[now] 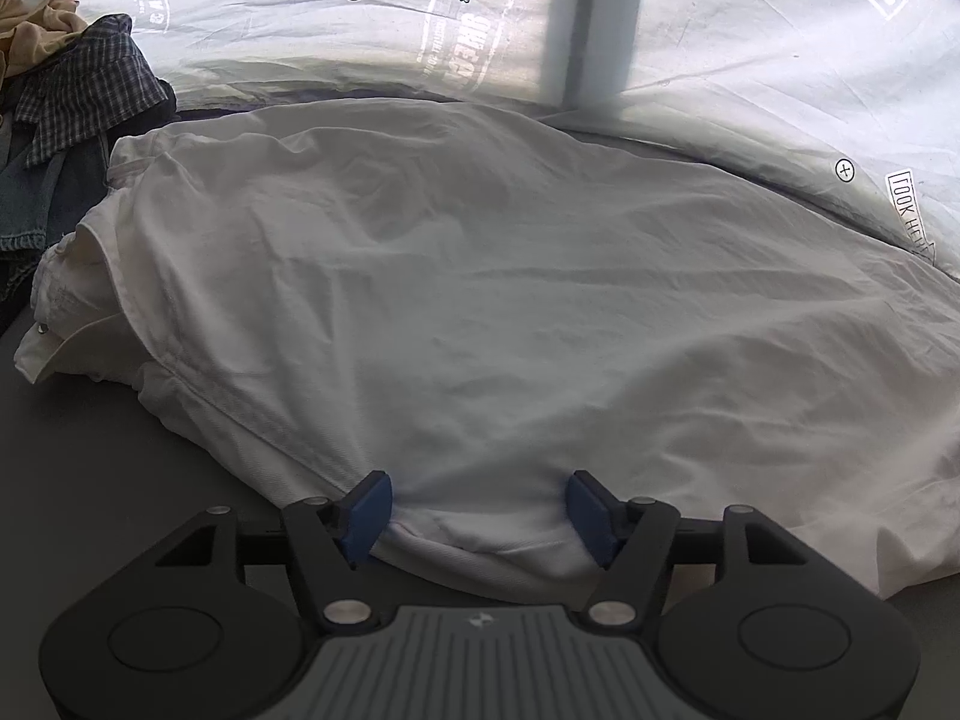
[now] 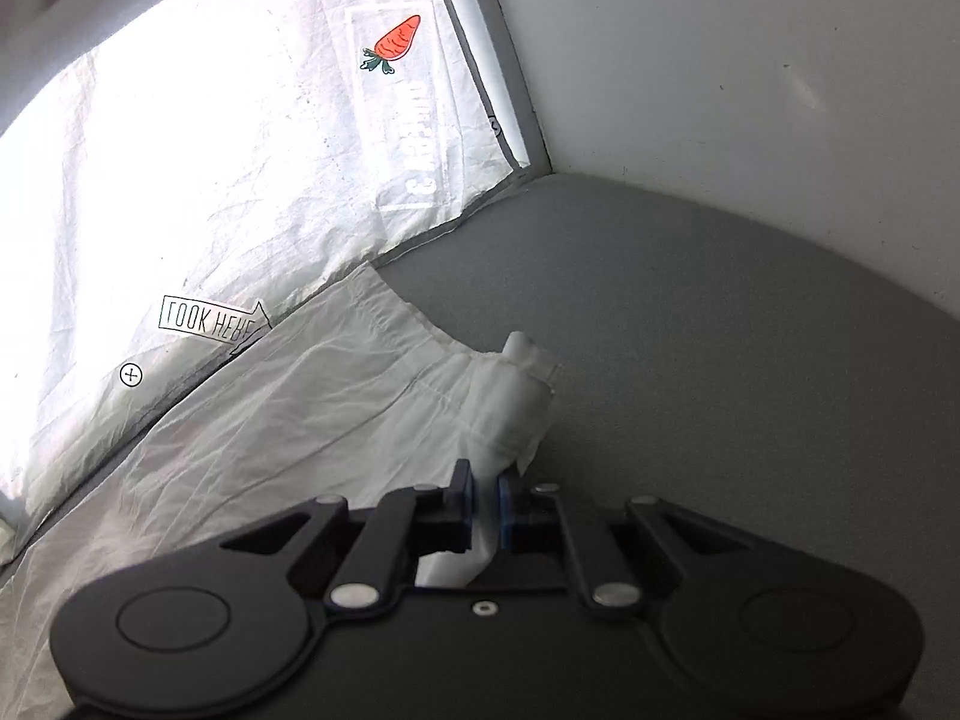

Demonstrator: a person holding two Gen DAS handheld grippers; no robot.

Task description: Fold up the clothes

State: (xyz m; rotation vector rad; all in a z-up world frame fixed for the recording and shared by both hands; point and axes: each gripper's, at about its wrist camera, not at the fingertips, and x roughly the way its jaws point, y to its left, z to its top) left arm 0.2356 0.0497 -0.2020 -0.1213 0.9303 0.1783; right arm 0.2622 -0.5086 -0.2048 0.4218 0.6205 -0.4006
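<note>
- My left tongs (image 1: 480, 516) stood wide apart at the near edge of the white shirt (image 1: 480, 300). A hump of hem sat between the blue pads (image 1: 369, 516), but they were not pressing on it, so nothing was held on that side.
- My right tongs (image 2: 485, 501) were nearly closed, pinching a thin strip of the same white shirt (image 2: 300, 420) by its bunched corner (image 2: 522, 384).
- The shirt lay spread on the grey tabletop (image 2: 720, 330), back edge against the printed white sheet (image 1: 300, 30), collar end (image 1: 66, 300) crumpled toward the left.
- Risk: only one side was gripped. If I pulled right, the cloth would likely drag and skew, not fold square.
- Risk: the right pinch was on a thin strip near the edge. I judged it could slip out under tension.
- Risk: closing the left tongs on that hump might catch two layers or just the fold lip, giving an uneven crease.
- Risk: the wrinkles across the middle looked likely to get folded in unless smoothed.
- Risk: the plaid garment (image 1: 84, 90) and the denim (image 1: 30, 198) sat just beside the collar end. A sweep leftward could snag them or pile the shirt onto them.
- Risk: the collar end was already bunched, so the fold line could come out crooked.
</note>
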